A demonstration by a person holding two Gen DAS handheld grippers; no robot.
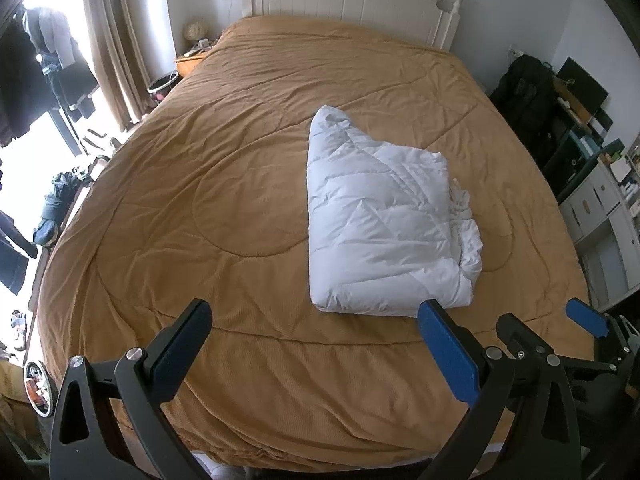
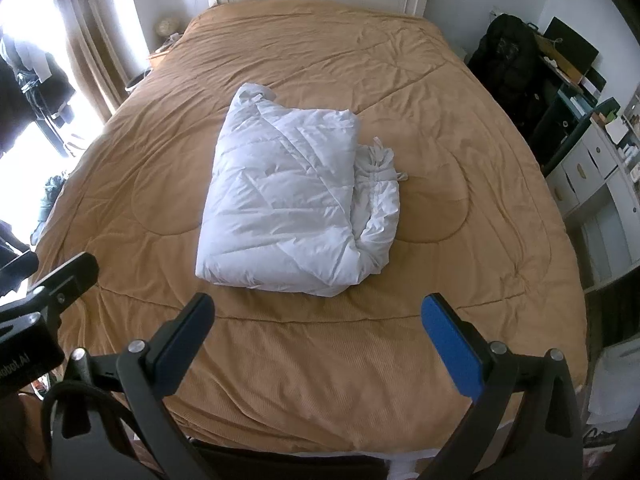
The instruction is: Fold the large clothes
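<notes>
White quilted garment (image 2: 288, 204) folded on bedspread (image 2: 440, 128).

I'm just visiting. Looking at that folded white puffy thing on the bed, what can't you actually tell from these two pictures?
- White padded garment: its type and its underside are hidden by its own folds in both views.
- Crumpled right edge: the layers are bunched, so how neat the fold is stays unclear.
- Window side: glare washes it out.
- Shelf items: too small to name.
- Left gripper and right gripper: both open; the person's hands are out of frame.
</notes>
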